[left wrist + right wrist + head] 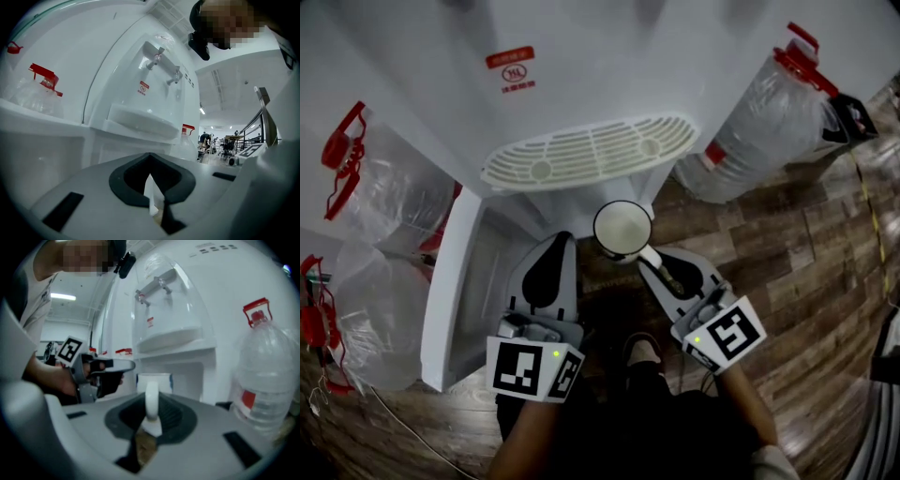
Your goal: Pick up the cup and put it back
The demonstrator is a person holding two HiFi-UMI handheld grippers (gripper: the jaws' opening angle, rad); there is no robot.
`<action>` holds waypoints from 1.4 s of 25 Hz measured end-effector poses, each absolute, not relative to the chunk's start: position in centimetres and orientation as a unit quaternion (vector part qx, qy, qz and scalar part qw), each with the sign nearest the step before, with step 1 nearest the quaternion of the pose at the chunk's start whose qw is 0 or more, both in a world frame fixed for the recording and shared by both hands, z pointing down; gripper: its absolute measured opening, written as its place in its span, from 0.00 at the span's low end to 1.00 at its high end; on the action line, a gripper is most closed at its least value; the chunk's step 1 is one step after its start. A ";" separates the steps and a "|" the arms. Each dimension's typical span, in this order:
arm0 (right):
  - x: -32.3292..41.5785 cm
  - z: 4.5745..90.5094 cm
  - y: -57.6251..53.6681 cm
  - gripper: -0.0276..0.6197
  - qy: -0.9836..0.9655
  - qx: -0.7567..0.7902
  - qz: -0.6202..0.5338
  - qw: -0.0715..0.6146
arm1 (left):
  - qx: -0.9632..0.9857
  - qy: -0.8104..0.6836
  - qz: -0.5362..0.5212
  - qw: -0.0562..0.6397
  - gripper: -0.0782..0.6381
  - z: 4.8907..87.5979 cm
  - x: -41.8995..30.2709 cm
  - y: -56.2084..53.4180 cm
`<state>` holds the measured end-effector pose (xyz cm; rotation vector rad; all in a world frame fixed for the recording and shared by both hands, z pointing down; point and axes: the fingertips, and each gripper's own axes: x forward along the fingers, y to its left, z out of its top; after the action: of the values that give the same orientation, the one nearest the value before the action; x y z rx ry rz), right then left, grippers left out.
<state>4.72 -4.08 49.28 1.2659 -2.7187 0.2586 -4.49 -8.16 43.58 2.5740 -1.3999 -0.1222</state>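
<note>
A white cup (622, 230) with a dark rim hangs upright in front of the white water dispenser (581, 75), just below its drip tray (591, 155). My right gripper (651, 259) is shut on the cup's handle (151, 401), and the cup's body (154, 379) shows just beyond the jaws. To the cup's left my left gripper (560, 242) is level, its jaws together with nothing between them. In the left gripper view that gripper (151, 161) faces the dispenser's taps (161, 63) and tray (140, 117).
Large clear water bottles with red caps stand right of the dispenser (769, 122) and left of it (384, 197); one bottle (267, 376) is close on the right. The floor (787, 281) is wood. The person's foot (644, 352) is below the grippers.
</note>
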 end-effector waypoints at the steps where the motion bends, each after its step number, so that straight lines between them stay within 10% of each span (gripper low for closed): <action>1: 4.9 50.0 -4.3 0.15 -0.899 0.423 0.092 0.066 | 0.873 -0.475 -0.041 0.106 0.12 43.6 -4.4 -8.1; 35: 2.8 65.1 -16.8 0.15 -0.870 0.459 0.131 0.123 | 0.882 -0.463 -0.014 0.090 0.12 43.5 -5.8 -7.1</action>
<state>2.78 -16.78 65.07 1.3398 -2.5375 0.3827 -5.76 -7.13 43.49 2.6218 -1.3751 -0.0410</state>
